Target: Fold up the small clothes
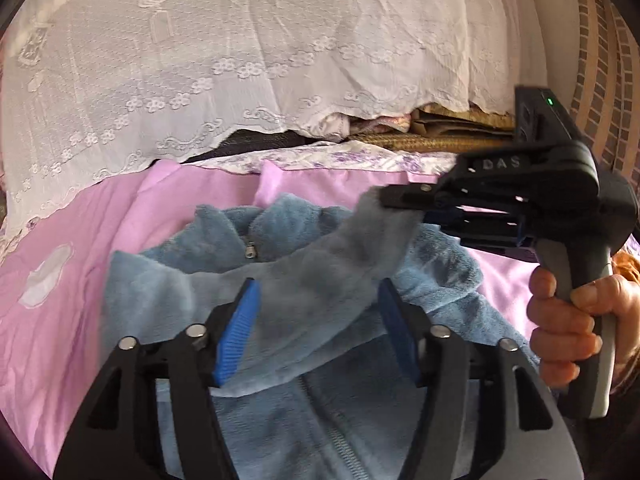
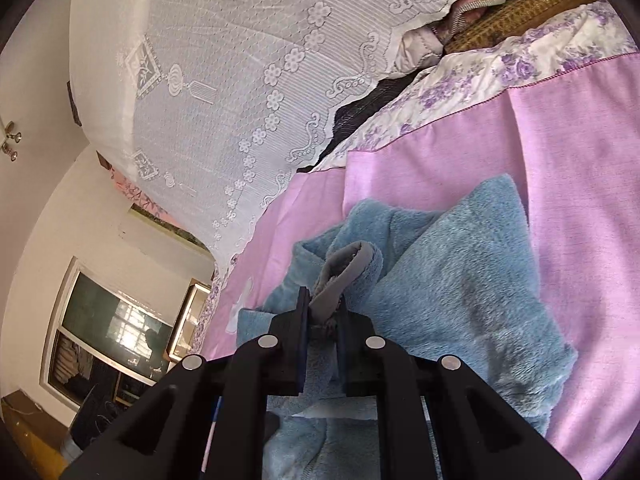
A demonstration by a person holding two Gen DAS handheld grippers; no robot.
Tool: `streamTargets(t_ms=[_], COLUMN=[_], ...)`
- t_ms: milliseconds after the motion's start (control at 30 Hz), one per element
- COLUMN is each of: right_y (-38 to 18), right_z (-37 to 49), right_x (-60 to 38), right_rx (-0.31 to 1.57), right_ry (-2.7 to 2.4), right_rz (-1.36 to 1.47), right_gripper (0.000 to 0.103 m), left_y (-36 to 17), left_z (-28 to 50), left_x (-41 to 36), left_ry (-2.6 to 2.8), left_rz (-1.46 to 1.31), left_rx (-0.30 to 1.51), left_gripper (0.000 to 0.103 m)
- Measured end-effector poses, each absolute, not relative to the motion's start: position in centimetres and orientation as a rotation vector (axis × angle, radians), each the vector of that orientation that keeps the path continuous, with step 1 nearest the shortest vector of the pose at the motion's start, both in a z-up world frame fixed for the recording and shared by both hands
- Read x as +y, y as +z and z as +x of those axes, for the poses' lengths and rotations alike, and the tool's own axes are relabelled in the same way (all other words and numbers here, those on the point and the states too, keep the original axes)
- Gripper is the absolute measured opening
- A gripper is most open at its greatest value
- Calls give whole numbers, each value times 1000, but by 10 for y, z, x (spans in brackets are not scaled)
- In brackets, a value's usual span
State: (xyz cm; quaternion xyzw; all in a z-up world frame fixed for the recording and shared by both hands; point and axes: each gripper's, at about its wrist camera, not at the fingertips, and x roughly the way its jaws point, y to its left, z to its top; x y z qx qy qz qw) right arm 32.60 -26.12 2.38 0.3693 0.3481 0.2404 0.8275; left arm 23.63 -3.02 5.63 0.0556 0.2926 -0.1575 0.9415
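A light blue fleece jacket [image 1: 320, 412] [image 2: 460, 300] with a front zipper lies on a pink sheet [image 1: 60, 340] [image 2: 580, 200]. One sleeve [image 1: 320, 276] is stretched across the jacket's chest. My right gripper [image 1: 394, 200] [image 2: 324, 312], held by a hand [image 1: 568, 320], is shut on that sleeve's cuff [image 2: 344, 272], whose grey lining shows. My left gripper [image 1: 319, 286] is open, its blue pads [image 1: 238, 332] wide apart. The sleeve runs between them and they do not clamp it.
A white lace cover [image 1: 200, 60] [image 2: 240, 80] drapes over a pile behind the sheet. Purple floral fabric [image 1: 360, 158] [image 2: 520, 60] and a woven mat [image 2: 520, 12] lie at the back. A brick wall [image 1: 600, 60] stands at the right. A window [image 2: 108, 340] is far left.
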Motion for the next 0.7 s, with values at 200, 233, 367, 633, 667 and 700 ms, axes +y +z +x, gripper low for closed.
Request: streamTargets(t_ms=[200, 233, 367, 633, 667, 700], right_y=[2, -3, -19, 7, 16, 25], right_z=[326, 326, 328, 315, 312, 309], right_x=[-276, -278, -283, -287, -283, -278], right_rx=[779, 794, 841, 758, 736, 717], right_ry=[411, 383, 292, 229, 242, 262], right_rz=[786, 779, 735, 688, 668, 651], right_gripper=[12, 12, 9, 14, 14, 14], left_y=[47, 37, -15, 13, 20, 27], left_z=[275, 284, 309, 291, 289, 286], left_x=[64, 74, 101, 92, 95, 99], left_ry=[-163, -132, -41, -12, -23, -33], left_rz=[-115, -134, -167, -70, -93, -114], left_rx=[721, 771, 957, 845, 824, 807], left_gripper=[75, 75, 77, 78, 78, 79])
